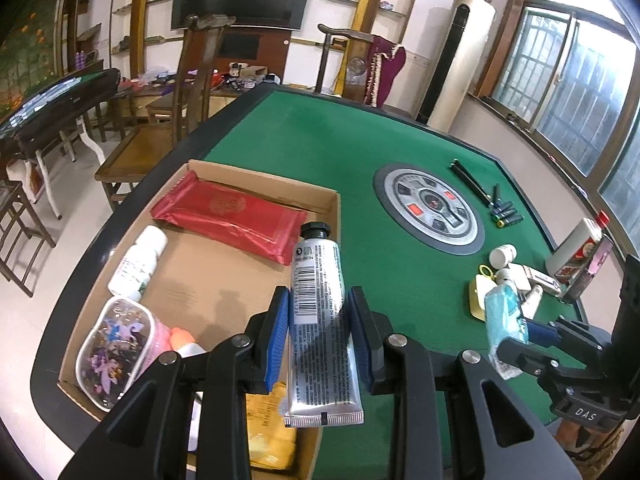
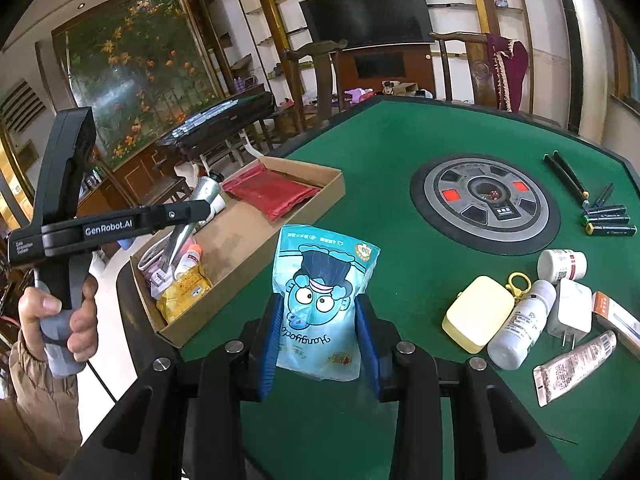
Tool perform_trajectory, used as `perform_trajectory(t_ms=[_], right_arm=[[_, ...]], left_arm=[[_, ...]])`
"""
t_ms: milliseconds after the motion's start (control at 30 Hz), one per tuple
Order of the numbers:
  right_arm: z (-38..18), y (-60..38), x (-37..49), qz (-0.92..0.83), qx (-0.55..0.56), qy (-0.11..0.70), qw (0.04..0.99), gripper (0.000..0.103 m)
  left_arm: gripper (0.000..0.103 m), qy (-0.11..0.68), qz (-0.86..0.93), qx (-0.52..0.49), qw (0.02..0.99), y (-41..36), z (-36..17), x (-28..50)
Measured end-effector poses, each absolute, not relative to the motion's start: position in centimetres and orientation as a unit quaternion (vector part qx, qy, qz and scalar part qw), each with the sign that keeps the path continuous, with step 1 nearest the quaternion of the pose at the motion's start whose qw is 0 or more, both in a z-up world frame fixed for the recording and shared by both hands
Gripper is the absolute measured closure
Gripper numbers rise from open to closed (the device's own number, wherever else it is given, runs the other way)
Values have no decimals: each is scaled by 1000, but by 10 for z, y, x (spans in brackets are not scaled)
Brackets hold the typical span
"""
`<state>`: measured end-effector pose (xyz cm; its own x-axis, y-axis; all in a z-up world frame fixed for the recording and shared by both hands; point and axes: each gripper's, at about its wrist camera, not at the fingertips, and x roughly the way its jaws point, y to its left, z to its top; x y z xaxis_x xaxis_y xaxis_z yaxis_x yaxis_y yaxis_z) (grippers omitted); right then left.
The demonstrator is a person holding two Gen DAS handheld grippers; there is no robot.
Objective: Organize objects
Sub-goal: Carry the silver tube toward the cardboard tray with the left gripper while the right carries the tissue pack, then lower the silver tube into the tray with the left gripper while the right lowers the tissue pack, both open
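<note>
two grippers up, both loaded. left gripper (image 1: 318, 334) clenched on a silver tube (image 1: 320, 320) w/ black cap, blue pads pinching its mid-body, cap pointing far, crimped end near. tube hangs over the right wall of the cardboard box (image 1: 256, 176), not resting in it. right wrist view shows same tube (image 2: 188, 224) above the box's near half, a hand (image 2: 60, 320) on the grey handle.

right gripper (image 2: 318, 334) grasping a light-blue cartoon pouch (image 2: 324, 300), pads on both sides of its lower part, print upside down, held above the green table (image 2: 380, 152) just right of the box (image 2: 320, 196).

box sits at table's left edge. inside: red flat pack (image 1: 232, 216) at far end, white bottle (image 1: 138, 260) on left wall, clear pony-print pouch (image 1: 116, 340) near-left, yellow packet (image 1: 272, 432) at near end under the gripper.

still loose on the felt, right side: yellow case (image 2: 478, 312) w/ clip, white spray bottle (image 2: 520, 328) touching it, small white jar (image 2: 560, 264), white charger (image 2: 572, 312), pinkish tube (image 2: 572, 364), batteries (image 2: 606, 220) and pens (image 2: 566, 176) farther right. round centre panel (image 2: 484, 204) mid-table.
</note>
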<state>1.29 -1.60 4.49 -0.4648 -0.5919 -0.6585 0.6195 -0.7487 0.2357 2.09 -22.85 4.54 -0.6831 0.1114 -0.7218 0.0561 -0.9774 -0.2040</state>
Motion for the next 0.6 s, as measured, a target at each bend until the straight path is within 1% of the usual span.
perform_trajectory(t_ms=[600], right_arm=[[43,-46,12,-843,382,39,376,65]], left_arm=[[74,-110,901,-418,-30,-288,39,-2]])
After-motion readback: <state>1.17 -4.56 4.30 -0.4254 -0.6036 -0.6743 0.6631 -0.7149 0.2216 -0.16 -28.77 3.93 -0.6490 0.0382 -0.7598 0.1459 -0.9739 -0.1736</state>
